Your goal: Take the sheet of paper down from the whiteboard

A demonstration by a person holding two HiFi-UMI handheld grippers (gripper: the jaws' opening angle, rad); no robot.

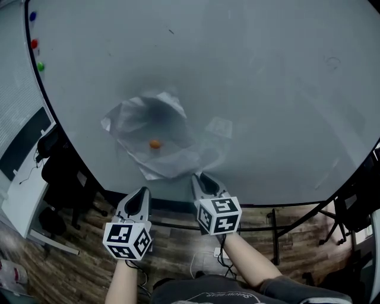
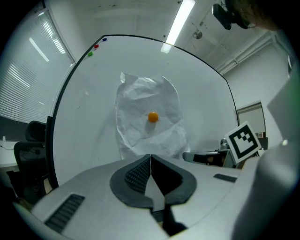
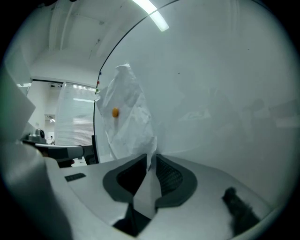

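Note:
A crumpled white sheet of paper [image 1: 151, 139] hangs on the whiteboard [image 1: 267, 89], pinned by one orange magnet [image 1: 154, 143]. My right gripper [image 1: 200, 178] is at the sheet's lower right corner and shut on it. In the right gripper view a strip of the paper [image 3: 129, 117] runs down between the jaws of the right gripper [image 3: 150, 158], below the magnet [image 3: 115, 112]. My left gripper [image 1: 139, 196] is shut and empty, a little below the sheet's bottom edge. In the left gripper view the left gripper [image 2: 150, 157] points at the paper [image 2: 147, 117] and magnet [image 2: 153, 117].
Blue [image 1: 32, 16], red [image 1: 34, 43] and green [image 1: 40, 66] magnets sit at the board's upper left edge. A black office chair [image 1: 59, 169] and a white desk [image 1: 24, 184] stand to the left. The board's stand legs [image 1: 329, 219] are at the right on the wooden floor.

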